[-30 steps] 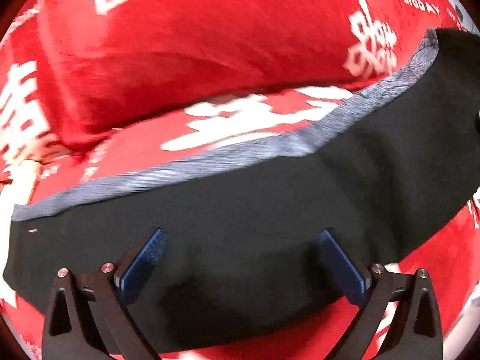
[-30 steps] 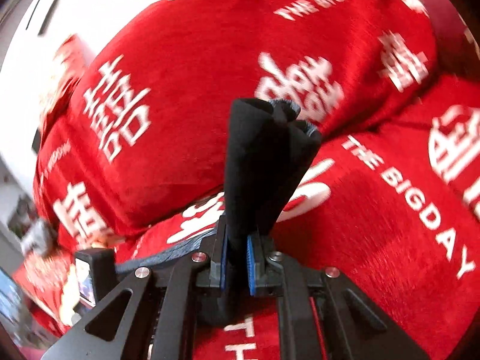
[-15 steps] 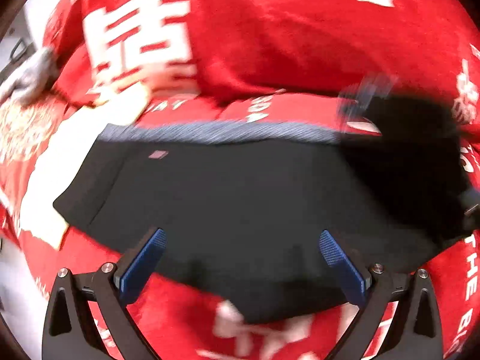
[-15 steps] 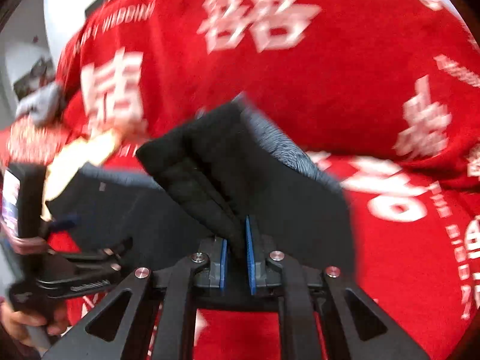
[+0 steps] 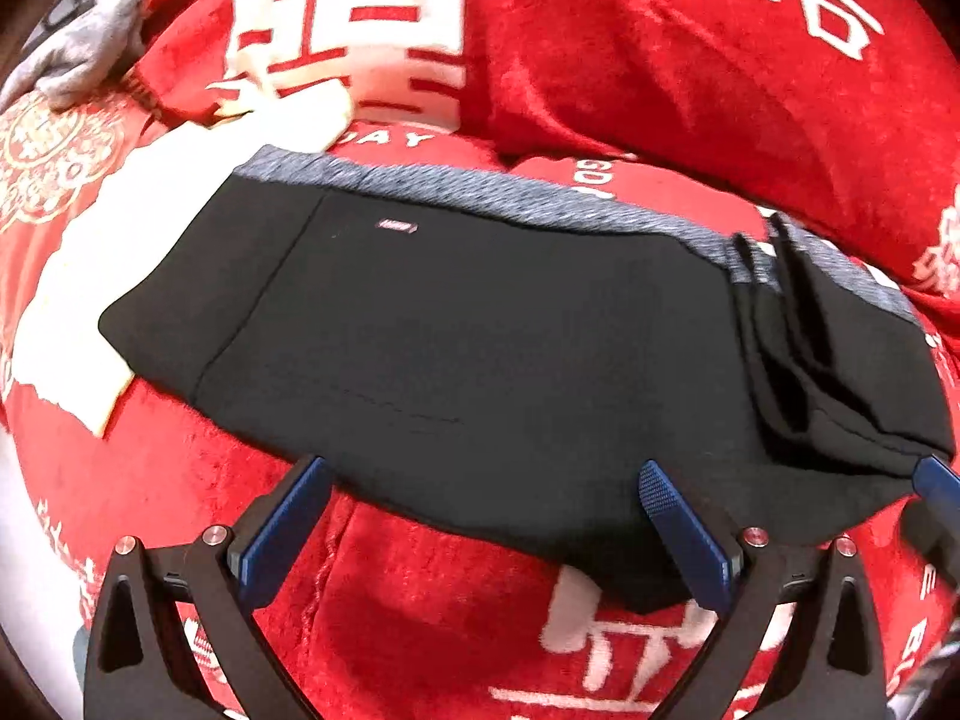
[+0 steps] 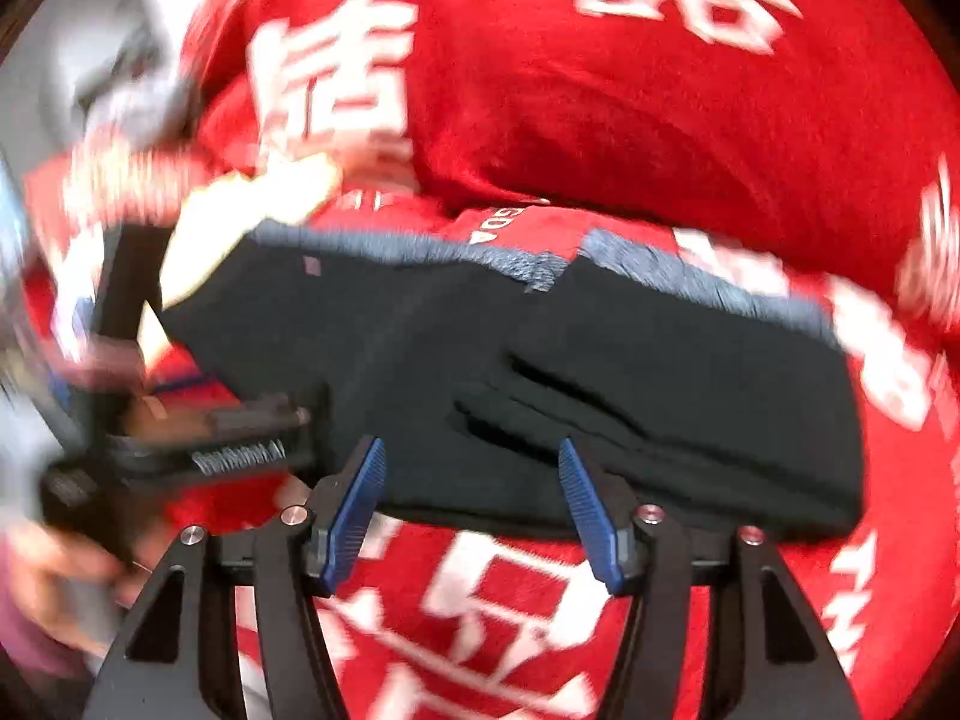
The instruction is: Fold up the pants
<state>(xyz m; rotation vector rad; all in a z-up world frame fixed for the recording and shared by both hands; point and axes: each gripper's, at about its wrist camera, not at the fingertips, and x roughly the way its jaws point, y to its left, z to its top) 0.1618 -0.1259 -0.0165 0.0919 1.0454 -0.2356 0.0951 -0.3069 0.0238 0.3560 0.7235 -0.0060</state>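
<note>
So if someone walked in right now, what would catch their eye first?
Probably the black pants with a gray waistband, folded and lying across the middle of a bright red blanket printed with big white characters. Both pairs of blue-padded fingers stand clear at the near edge, the right gripper opening.

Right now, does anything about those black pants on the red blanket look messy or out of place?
Only a little. The black pants lie mostly flat on the red blanket, but the end just folded over sits bunched in loose, uneven layers rather than squared up. Nothing looks damaged.
</note>
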